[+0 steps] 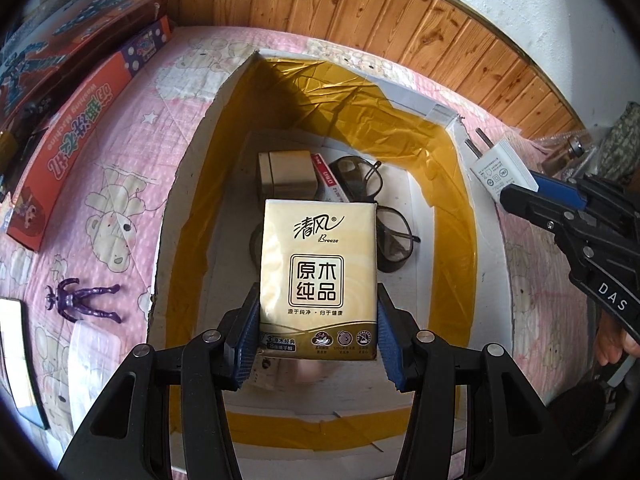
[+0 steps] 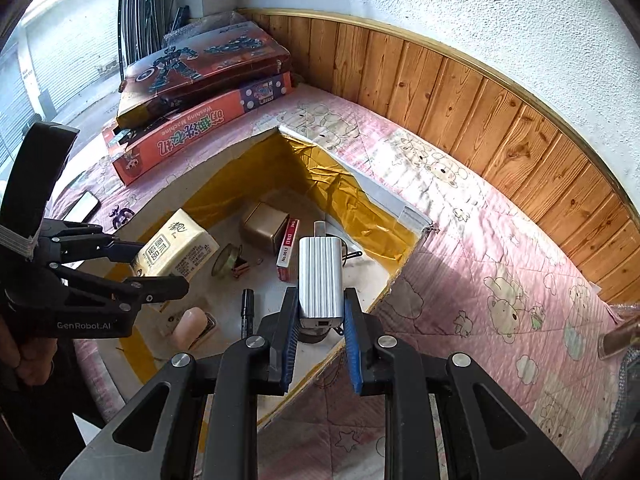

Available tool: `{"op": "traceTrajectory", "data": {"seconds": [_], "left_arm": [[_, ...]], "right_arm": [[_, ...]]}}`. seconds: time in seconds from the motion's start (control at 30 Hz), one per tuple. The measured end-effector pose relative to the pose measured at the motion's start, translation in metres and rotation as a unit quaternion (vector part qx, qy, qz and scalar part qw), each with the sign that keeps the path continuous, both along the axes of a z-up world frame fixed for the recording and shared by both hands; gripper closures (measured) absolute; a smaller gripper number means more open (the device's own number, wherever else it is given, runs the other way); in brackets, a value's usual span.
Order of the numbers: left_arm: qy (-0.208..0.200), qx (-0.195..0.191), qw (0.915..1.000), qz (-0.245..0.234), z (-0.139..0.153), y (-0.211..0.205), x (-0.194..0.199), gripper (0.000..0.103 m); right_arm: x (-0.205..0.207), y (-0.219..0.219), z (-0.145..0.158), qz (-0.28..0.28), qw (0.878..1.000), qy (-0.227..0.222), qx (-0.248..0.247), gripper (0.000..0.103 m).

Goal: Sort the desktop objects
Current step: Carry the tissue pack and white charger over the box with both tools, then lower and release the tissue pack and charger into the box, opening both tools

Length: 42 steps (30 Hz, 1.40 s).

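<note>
Left gripper (image 1: 318, 336) clamped on a pack of tissues (image 1: 318, 276), blue pads pressed to both long sides, held above the open cardboard box (image 1: 486, 248) lined with yellow tape. Right gripper (image 2: 320, 320) closed narrowly on a ribbed silver charger (image 2: 321, 280), plug prongs pointing away from the camera, poised over the box's near right edge; seen from the left wrist, the same charger (image 1: 502, 168) beside the box's right wall. Inside the box, on its pale floor: a small beige box (image 1: 286, 176), a red-and-white card pack (image 1: 330, 178) touching it, dark-framed glasses (image 1: 384, 216) partly hidden behind the tissues, a black marker (image 2: 247, 312), a pale pink block (image 2: 190, 328) and a binder clip (image 2: 242, 266) next to a round metal piece. Box resting on a pink quilted bed cover (image 2: 500, 288) printed with bears. To the box's left on the cover: a purple toy figure (image 1: 82, 300), an orange toy carton (image 1: 80, 128) with a robot-kit carton (image 2: 204, 64) stacked on it. Behind, wood wall panelling (image 2: 480, 100).
</note>
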<state>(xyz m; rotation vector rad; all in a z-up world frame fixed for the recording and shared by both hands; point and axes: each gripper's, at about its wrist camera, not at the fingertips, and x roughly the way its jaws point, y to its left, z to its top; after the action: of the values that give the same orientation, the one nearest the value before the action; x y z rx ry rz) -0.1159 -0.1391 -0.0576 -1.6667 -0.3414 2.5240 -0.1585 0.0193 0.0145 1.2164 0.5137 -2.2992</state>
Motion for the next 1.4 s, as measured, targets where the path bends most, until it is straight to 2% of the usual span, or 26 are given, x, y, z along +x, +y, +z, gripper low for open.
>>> {"op": "traceTrajectory", "data": {"seconds": [0.27,0.57,0.7,0.9,1.17,1.4], "left_arm": [[-0.036,-0.002,0.9990,-0.025,-0.016,-0.007,-0.013,0.050],[-0.053,-0.049,0.9953,-0.065,-0.030,0.008,-0.019,0.050],[-0.069,-0.029,0.9950,-0.066,-0.033,0.003,-0.023,0.050],[-0.091,-0.033,0.9928,-0.070,-0.038,0.001,-0.027,0.050],[-0.110,-0.047,0.9902,-0.073,-0.041,0.005,-0.029,0.048],[-0.114,-0.046,0.9898,-0.073,-0.036,0.003,-0.025,0.048]], "right_arm": [[-0.039,-0.018,-0.022,0.022,0.997,-0.025,0.075,0.081],[-0.068,-0.035,-0.055,0.048,0.984,-0.067,0.156,0.081],[-0.075,-0.043,-0.070,0.060,0.976,-0.087,0.188,0.081],[-0.082,-0.051,-0.089,0.072,0.964,-0.111,0.229,0.081],[-0.090,-0.056,-0.104,0.071,0.955,-0.127,0.260,0.081],[-0.088,-0.050,-0.096,0.055,0.960,-0.122,0.247,0.075]]}}
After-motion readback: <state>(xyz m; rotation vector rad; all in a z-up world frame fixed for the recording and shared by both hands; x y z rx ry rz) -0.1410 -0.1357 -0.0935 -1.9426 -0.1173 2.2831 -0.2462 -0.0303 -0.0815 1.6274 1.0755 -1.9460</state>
